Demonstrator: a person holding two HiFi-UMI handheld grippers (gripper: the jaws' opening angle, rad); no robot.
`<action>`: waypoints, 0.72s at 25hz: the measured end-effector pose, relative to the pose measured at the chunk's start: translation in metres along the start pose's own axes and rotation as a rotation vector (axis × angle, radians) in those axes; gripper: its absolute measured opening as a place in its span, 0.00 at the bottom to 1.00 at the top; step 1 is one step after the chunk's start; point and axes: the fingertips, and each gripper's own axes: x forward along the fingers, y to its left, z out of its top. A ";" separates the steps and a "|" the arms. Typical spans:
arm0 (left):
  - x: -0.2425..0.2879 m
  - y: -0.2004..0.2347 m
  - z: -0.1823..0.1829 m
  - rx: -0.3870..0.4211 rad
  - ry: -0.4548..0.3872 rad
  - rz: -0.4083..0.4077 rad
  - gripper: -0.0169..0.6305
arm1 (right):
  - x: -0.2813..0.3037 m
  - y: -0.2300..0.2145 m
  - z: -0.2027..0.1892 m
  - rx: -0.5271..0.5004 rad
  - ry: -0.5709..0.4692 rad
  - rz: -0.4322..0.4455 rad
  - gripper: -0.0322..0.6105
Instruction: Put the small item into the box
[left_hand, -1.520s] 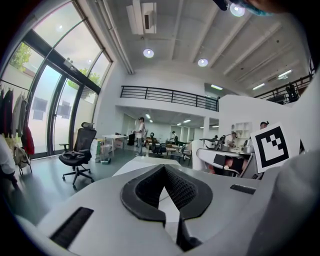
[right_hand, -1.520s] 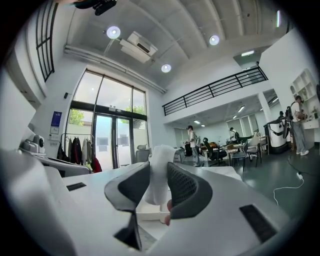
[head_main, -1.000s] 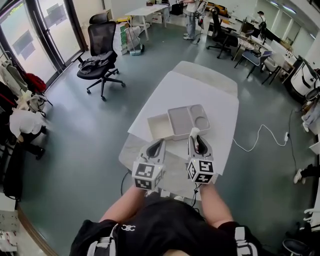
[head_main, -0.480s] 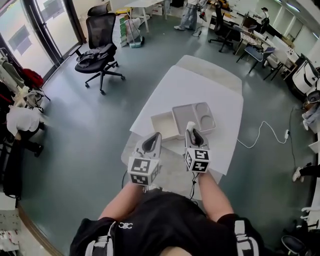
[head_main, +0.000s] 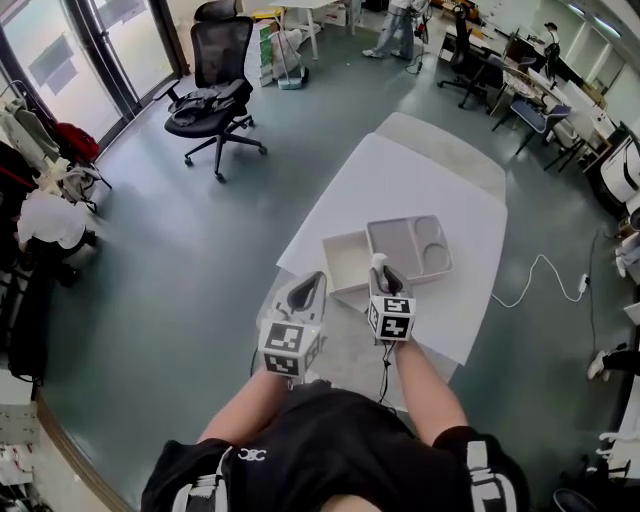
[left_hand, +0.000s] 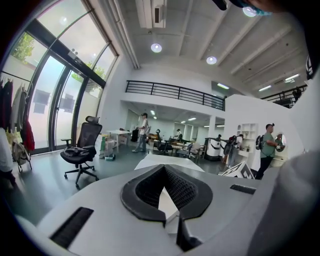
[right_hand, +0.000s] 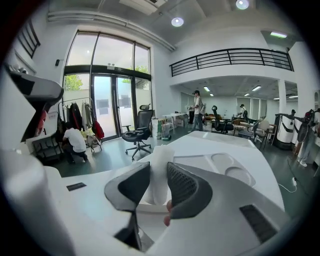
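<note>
My right fingers (right_hand: 182, 187) grip the small white item (right_hand: 161, 155) close beside the open box (head_main: 348, 265) by the desk's near edge, my left fingers (left_hand: 186, 189) are shut on nothing, and I judge only the drop remains.

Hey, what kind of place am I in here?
Probably an open-plan office or lab workspace: a black office chair, desks with people around at the back, and a railed mezzanine above.

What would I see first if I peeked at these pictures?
The right gripper pinching a small white item, just in front of the person. Just beyond it, an open white box sits beside a grey tray on the long white table.
</note>
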 end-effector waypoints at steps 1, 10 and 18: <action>0.002 0.006 -0.001 -0.001 0.003 0.004 0.03 | 0.007 0.003 -0.002 -0.003 0.011 0.004 0.22; 0.016 0.049 -0.003 -0.016 0.028 0.016 0.03 | 0.065 0.018 -0.024 -0.009 0.142 0.006 0.22; 0.030 0.079 -0.011 -0.036 0.046 0.017 0.03 | 0.102 0.031 -0.051 -0.003 0.243 0.002 0.22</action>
